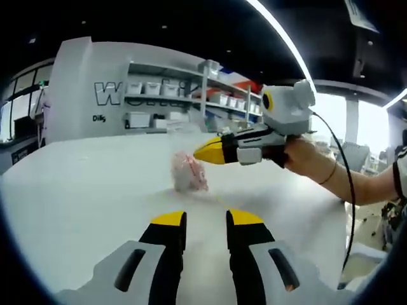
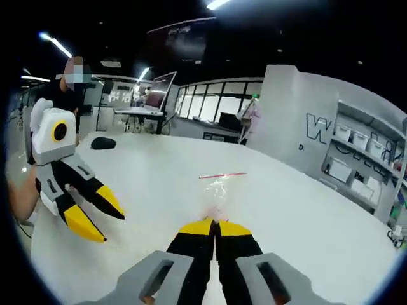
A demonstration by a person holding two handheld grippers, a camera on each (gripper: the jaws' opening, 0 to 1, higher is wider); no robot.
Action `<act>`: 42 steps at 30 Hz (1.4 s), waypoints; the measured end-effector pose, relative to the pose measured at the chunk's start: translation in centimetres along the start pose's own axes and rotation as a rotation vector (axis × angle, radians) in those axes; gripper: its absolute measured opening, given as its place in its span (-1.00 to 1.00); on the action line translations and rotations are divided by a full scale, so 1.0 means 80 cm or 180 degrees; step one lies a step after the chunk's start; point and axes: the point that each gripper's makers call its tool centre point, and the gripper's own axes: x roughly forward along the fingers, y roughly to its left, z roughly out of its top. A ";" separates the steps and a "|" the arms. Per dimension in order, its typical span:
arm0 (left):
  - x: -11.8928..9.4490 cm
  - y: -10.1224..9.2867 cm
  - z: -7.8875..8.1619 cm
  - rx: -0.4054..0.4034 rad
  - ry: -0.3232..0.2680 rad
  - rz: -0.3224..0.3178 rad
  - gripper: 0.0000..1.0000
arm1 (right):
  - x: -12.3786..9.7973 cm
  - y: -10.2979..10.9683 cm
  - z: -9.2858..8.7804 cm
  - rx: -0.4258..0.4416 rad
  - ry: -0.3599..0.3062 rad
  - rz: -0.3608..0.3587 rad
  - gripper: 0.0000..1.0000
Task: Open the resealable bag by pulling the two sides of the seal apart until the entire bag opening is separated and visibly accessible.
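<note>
- Resealable bag (image 1: 189,171) stands on the white worktop (image 1: 82,197), a clear pouch with pinkish-red contents, just past the centre of the left gripper view at about 12 o'clock from that view's own tips.
- In the right gripper view the bag (image 2: 219,187) appears as a clear, glinting film with a thin red seal strip at its far edge, directly ahead of the tips at 12 o'clock.
- Right tongs (image 2: 215,226) have their yellow tips pressed together with almost no gap; they sit at the near edge of the bag, but whether any film is pinched between them cannot be told.
- In the left gripper view the right tongs (image 1: 206,152) come in from 3 o'clock, held by a hand (image 1: 302,155), the yellow tip just beside the top of the bag.
- Left tongs (image 1: 206,219) are spread, with a clear strip of worktop between the two yellow tips; they hover short of the bag and apart from it.
- In the right gripper view the left tongs (image 2: 95,216) show at 9 o'clock, tips parted and angled downward over the worktop.
- Shelves (image 1: 191,95) with white bins stand behind the worktop at 12 o'clock in the left gripper view.
- A small dark object (image 2: 103,143) lies on the far worktop at 10 o'clock in the right gripper view.
</note>
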 end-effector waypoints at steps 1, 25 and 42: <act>0.000 0.001 0.000 -0.0002 -0.0001 0.0007 -0.48 | 0.003 -0.003 -0.002 -0.0004 0.0014 -0.0007 -1.00; 0.000 0.014 0.006 -0.0021 0.0001 0.0090 -0.48 | 0.026 -0.026 -0.011 0.0178 0.0058 -0.0024 -1.00; 0.000 0.019 0.003 -0.0024 0.0042 0.0113 -0.48 | 0.013 -0.020 -0.006 0.0232 0.0039 0.0001 -0.92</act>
